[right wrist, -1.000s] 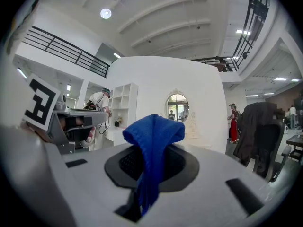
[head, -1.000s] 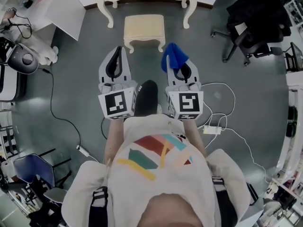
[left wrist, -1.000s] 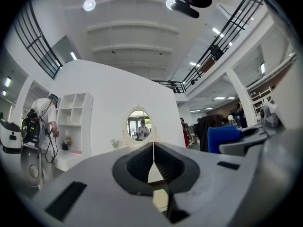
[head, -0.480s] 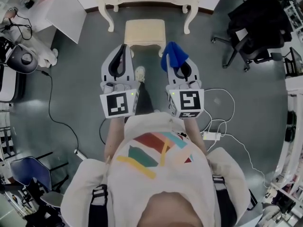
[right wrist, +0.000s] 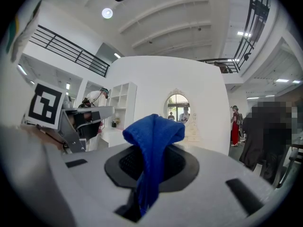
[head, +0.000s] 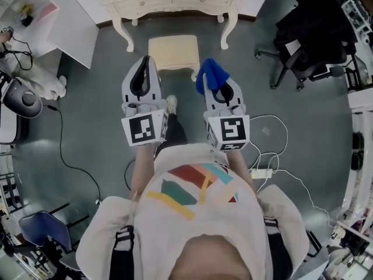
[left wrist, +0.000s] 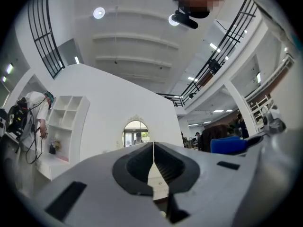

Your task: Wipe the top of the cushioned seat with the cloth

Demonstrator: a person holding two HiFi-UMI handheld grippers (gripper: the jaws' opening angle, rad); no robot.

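Cloth (head: 211,72) pinched in right hand-held gripper (head: 215,81) | left hand-held gripper (head: 144,63) pressed together | cushioned seat (head: 173,50) just ahead

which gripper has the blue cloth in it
The right gripper: its jaws clamp the blue cloth, while the left gripper is shut on nothing.

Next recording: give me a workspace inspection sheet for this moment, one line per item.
Surface: cushioned seat, cream top, nothing seen lying on it.
Job's things: blue cloth, off the seat, bunched in the right gripper.
Clutter: grey rounded object at the far left, kind unclear.
Grippers: left gripper jaws together, empty; right gripper shut on the cloth.
Cables: white cable with power strip on the floor at right; black cable at left.
Surroundings: white dressing table behind the seat; black office chair at right.
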